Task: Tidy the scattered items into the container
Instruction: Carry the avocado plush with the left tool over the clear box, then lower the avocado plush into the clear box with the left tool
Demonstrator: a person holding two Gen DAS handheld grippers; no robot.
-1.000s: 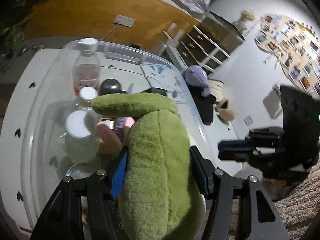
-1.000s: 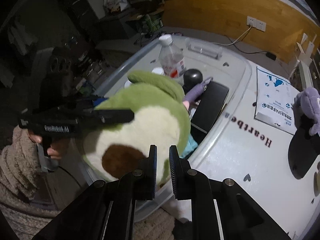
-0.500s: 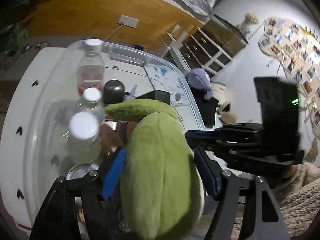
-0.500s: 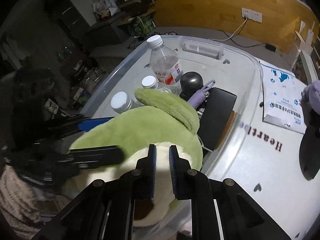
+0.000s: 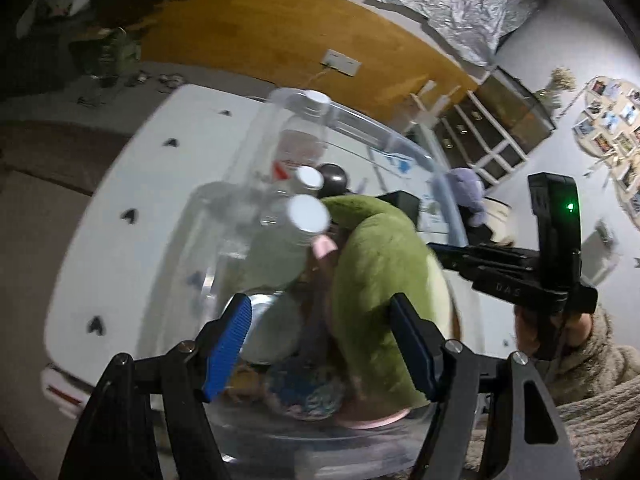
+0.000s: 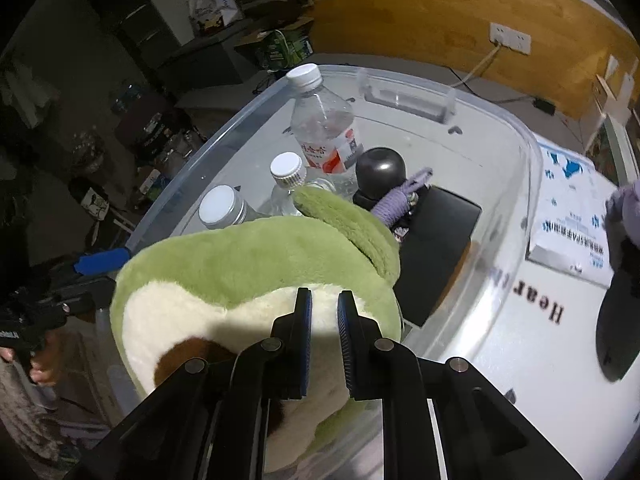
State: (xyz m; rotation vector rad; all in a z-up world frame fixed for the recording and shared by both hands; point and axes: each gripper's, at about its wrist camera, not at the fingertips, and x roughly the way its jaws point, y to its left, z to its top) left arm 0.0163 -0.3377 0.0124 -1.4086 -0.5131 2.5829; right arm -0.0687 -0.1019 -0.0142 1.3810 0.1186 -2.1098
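A green avocado plush (image 6: 256, 264) with a cream face and brown pit lies in the near end of the clear plastic bin (image 6: 512, 136). In the left wrist view the plush (image 5: 380, 280) sits between the blue pads, which stand wide apart and off it. My left gripper (image 5: 320, 336) is open. My right gripper (image 6: 324, 312) is shut, its tips right above the plush's cream face; it also shows in the left wrist view (image 5: 444, 250). The left gripper appears in the right wrist view (image 6: 102, 262) at the bin's near left edge.
The bin also holds a tall water bottle (image 6: 320, 128), two smaller white-capped bottles (image 6: 286, 168), a black round-topped object (image 6: 380, 168), a purple cord (image 6: 400, 196) and a black case (image 6: 436, 236). A purple plush (image 6: 626, 208) and a printed packet (image 6: 568, 216) lie on the white table (image 6: 532, 360).
My left gripper has opened and let go of the avocado plush, which has dropped lower into the bin. My right gripper has moved in over the plush.
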